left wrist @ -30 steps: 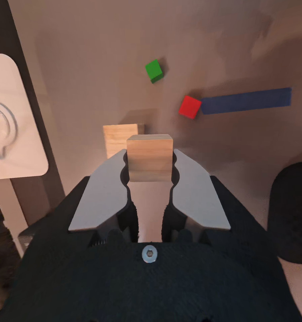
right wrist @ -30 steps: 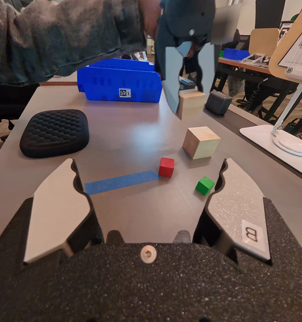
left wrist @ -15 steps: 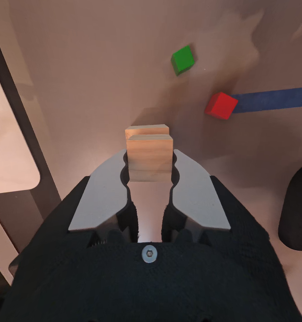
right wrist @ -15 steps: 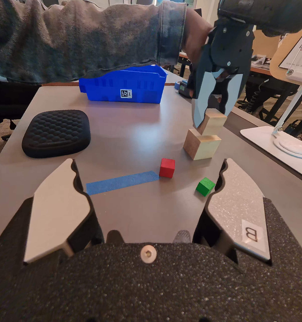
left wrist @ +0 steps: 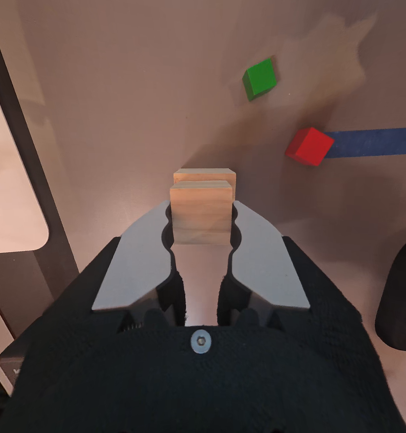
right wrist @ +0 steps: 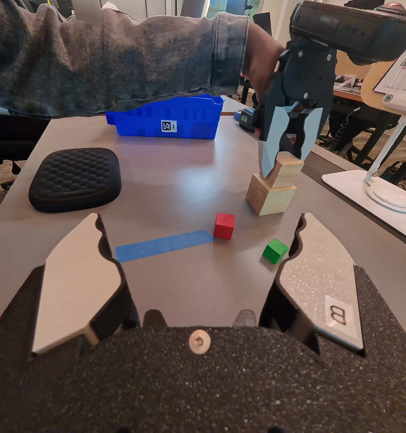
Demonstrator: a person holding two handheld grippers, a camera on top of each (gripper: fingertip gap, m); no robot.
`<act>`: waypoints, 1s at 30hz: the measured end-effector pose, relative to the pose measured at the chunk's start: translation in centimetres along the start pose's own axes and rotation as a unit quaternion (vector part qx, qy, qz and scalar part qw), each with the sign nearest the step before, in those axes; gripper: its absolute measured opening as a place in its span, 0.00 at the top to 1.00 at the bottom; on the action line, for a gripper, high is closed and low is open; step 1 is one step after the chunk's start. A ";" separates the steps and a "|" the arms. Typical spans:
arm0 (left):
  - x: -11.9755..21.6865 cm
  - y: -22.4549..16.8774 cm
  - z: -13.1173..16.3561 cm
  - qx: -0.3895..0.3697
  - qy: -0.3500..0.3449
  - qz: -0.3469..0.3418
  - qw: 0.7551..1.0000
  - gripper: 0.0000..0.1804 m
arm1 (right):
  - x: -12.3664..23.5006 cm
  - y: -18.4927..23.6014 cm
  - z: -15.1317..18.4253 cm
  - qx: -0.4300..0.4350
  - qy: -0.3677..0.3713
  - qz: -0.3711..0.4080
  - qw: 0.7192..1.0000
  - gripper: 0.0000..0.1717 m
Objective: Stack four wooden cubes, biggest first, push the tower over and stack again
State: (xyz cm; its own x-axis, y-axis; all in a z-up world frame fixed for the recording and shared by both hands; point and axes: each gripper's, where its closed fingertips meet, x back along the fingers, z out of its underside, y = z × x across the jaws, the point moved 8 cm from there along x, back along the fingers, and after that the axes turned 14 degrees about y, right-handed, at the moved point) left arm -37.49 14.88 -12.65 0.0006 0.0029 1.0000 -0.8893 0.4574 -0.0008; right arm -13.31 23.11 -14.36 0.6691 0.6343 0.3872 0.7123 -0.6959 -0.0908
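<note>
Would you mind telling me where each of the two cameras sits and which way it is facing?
Left wrist view: on the left hand-held gripper, looking steeply down at the table; its own fingers clamp the smaller wooden cube over the larger wooden cube.
Right wrist view: on the right hand-held gripper, low, looking across the table; its fingers stand wide apart, and a sleeve shows.
Shared: both wooden cubes, red cube, green cube, blue tape.

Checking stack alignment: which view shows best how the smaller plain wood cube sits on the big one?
Right wrist view: it shows the smaller wood cube from the side, on the larger wood cube, shifted toward its far right, between the left gripper's fingers. Left wrist view looks down; the larger cube is mostly hidden.
</note>
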 end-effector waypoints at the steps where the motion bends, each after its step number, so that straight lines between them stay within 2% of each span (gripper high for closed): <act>1: 0.0 0.0 0.1 0.001 0.000 0.000 1.000 0.75 | 0.0 0.0 0.0 0.000 0.000 0.000 1.000 0.14; 5: 0.6 -0.1 0.3 0.010 -0.010 -0.007 1.000 0.65 | 0.0 0.0 0.0 -0.001 -0.001 0.000 1.000 0.14; 7: 1.7 -0.4 0.2 0.018 -0.035 -0.043 0.998 0.62 | 0.0 0.0 0.0 -0.001 -0.001 0.000 1.000 0.14; 10: 4.1 -2.8 -0.8 -0.017 -0.106 -0.122 0.987 0.62 | 0.0 -0.1 0.0 -0.002 0.000 0.001 1.000 0.14; 12: 4.6 -5.9 -1.7 -0.071 -0.134 -0.133 0.979 0.66 | 0.0 -0.1 0.1 -0.004 0.000 0.001 1.000 0.14; 14: 3.8 -8.8 -2.5 -0.119 -0.120 -0.117 0.979 0.71 | 0.0 -0.1 0.1 -0.003 0.001 0.002 1.000 0.14; 16: 1.9 -10.9 -2.9 -0.147 -0.070 -0.076 0.984 0.72 | -0.1 -0.1 0.1 -0.001 0.004 0.002 1.000 0.14; 20: -1.9 -11.1 -3.4 -0.133 0.003 -0.048 0.990 0.73 | 0.0 -0.1 0.1 0.000 0.003 0.003 1.000 0.14; 24: -3.3 -10.3 -4.0 -0.118 -0.007 -0.029 0.993 0.74 | 0.1 -0.1 0.1 -0.002 0.000 0.003 1.000 0.14; 30: -2.6 -10.3 -3.9 -0.125 -0.022 -0.037 0.991 0.75 | 0.0 -0.1 0.2 -0.004 0.003 0.000 1.000 0.14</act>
State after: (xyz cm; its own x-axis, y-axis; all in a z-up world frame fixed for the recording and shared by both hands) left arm -26.55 13.68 -15.28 0.0360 -0.0748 0.9966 -0.7461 0.6615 0.0766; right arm -13.40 23.22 -14.52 0.6678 0.6325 0.3924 0.7105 -0.6988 -0.0828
